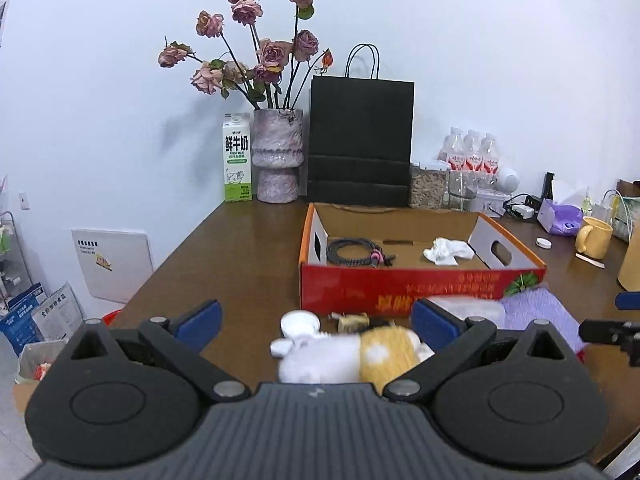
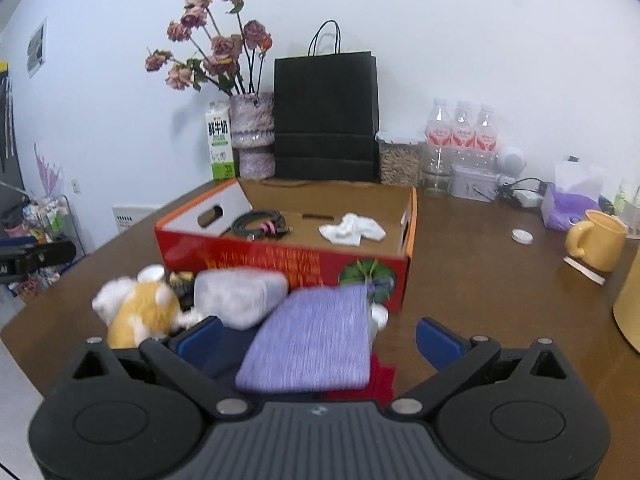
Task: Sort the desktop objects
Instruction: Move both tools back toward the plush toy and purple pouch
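A red cardboard box point(image 1: 400, 284) stands open on the brown desk; it also shows in the right wrist view point(image 2: 280, 260). Inside lie a coiled black cable point(image 1: 356, 254) and a crumpled white tissue point(image 1: 448, 250). In front of the box lie a yellow-and-white plush toy point(image 1: 360, 354), a white round lid point(image 1: 300, 324), a grey pouch point(image 2: 236, 296) and a purple cloth point(image 2: 312, 340). My left gripper point(image 1: 316, 320) is open over the plush toy. My right gripper point(image 2: 320, 336) is open over the purple cloth.
At the back stand a milk carton point(image 1: 238, 160), a vase of dried roses point(image 1: 278, 156), a black paper bag point(image 1: 360, 140), jars and water bottles point(image 1: 472, 152). A yellow mug point(image 2: 596, 244), a tissue pack point(image 2: 568, 204) and a white cap point(image 2: 522, 236) are at the right.
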Motion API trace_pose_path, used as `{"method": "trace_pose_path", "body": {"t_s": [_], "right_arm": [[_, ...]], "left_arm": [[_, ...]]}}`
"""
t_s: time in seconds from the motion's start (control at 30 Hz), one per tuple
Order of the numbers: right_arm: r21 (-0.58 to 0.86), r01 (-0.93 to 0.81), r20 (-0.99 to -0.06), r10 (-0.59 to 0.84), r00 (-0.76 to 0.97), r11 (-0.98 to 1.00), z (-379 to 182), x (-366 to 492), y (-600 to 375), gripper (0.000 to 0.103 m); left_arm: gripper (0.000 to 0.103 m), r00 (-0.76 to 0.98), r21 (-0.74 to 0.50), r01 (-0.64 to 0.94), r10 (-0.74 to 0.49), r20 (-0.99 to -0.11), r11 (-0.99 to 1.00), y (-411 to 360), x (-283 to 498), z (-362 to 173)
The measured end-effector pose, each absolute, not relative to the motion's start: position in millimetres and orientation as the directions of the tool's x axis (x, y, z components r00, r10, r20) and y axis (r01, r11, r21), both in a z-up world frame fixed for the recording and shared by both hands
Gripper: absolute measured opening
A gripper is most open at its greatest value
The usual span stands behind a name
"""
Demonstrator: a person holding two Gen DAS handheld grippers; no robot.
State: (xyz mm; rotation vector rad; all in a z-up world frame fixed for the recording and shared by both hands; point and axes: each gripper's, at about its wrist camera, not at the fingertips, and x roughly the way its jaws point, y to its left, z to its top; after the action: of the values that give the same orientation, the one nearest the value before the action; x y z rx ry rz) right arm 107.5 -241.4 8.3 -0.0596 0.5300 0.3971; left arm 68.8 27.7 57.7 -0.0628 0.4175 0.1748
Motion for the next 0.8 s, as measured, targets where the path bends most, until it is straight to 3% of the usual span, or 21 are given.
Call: {"method": "trace_pose_path", "body": {"t_s": [0.17,0.8], "right_arm": [[0.081,-0.360,-0.498,0.351,0.793,0.929,-13.2,86.4,-236.2,0.103],[0.006,-0.327,-0.497,0.287,0.819,0.945,-27.5,99.8,-222.6,0.103]], "left_arm": [[0.103,0.888,-0.112,-0.193,0.125,-0.443,0.975,22.4,58.3,38.1],[0.103,0.829,-0.114,-0.162,0.072,-0.555,0.980,-5.0,92.1,5.6]]}}
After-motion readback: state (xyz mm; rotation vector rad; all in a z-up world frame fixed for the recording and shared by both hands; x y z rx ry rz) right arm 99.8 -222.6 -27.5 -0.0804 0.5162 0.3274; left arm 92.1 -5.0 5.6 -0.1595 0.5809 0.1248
